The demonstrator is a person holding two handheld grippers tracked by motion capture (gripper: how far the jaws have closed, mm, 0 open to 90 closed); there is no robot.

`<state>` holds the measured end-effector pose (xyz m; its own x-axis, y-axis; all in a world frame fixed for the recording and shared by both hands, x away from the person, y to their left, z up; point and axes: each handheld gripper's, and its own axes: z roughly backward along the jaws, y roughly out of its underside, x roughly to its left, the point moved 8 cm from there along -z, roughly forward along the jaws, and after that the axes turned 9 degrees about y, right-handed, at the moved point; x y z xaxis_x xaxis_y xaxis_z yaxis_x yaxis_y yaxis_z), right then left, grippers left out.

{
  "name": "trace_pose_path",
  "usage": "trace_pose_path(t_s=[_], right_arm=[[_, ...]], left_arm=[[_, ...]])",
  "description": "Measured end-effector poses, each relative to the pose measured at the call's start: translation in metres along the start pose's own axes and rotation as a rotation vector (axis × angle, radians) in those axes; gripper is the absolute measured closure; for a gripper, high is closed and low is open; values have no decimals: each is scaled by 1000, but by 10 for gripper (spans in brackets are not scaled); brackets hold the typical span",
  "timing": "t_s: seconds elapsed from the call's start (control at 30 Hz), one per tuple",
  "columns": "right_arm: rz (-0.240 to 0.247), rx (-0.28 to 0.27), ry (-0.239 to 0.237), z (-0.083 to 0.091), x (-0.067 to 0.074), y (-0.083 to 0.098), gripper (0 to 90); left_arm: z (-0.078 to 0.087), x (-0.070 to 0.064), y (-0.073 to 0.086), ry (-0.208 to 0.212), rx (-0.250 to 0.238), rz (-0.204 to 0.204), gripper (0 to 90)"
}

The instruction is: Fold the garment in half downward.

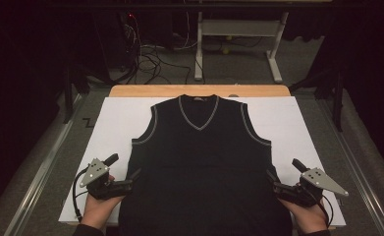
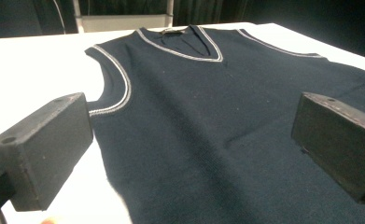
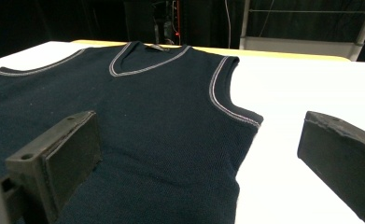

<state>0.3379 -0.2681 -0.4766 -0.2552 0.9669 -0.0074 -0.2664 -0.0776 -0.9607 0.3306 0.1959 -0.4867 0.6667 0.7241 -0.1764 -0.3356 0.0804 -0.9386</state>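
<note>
Sweater vest flat at frame centre; I hold left hand-held gripper and right hand-held gripper spread, flanking its side edges. Next: pinch both edges.

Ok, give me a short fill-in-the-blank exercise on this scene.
1. The dark sleeveless vest lies flat, with a neckline shaped like the letter ____.
2. The left gripper and the right gripper both have their jaws ____.
3. The vest rests on a ____ sheet that covers the table.

Missing words: V; open; white
</note>
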Motion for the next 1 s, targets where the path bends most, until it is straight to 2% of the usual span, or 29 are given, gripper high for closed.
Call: trace_pose_path(t_s=[0.37,0.53,0.77,0.87,0.93,1.0], right_arm=[[10,7,-10,-1,1,1,2],[7,4,2,-1,0,0,2],[20,5,2,-2,1,-1,2],[35,13,12,-3,2,-3,2],[42,24,-3,-4,4,-3,2],[55,27,-9,-5,6,-4,2]], left_arm=[[-2,-1,2,5,21,-11,0],[-3,-1,2,4,21,-10,0],[-4,-1,2,22,16,13,0],[-5,0,2,13,10,11,0],[-6,1,3,12,14,11,0],[-7,4,3,-8,18,11,0]])
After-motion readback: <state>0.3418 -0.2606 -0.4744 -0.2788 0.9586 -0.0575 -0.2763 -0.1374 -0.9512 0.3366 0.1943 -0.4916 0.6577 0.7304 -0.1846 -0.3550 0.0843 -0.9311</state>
